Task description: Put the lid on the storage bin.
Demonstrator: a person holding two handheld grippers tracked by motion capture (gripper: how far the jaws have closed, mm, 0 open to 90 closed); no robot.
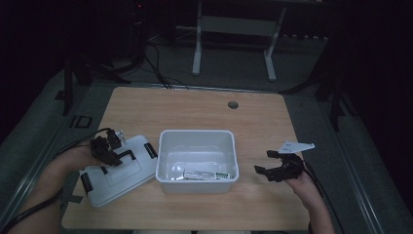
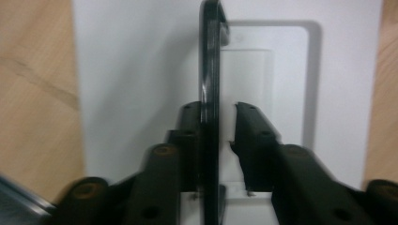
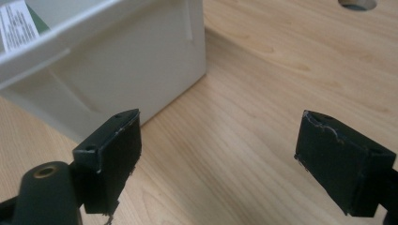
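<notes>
The lid [image 1: 117,173] lies at the bin's [image 1: 197,161] nine o'clock; its black handle [image 2: 209,93] is bracketed lengthwise by the left hand-held gripper [image 1: 108,148], one pad not yet touching. The right hand-held gripper [image 1: 273,167], released, is held at three o'clock.

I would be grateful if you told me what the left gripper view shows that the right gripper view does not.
The left gripper view alone shows the white lid and its black handle standing between the left gripper jaws; one jaw lies against it, a slim gap remains on the other side. The right gripper view alone shows the white bin, a printed label inside it, a round table hole, and the right gripper with wide jaws and nothing between them. Both show the wooden table.
</notes>
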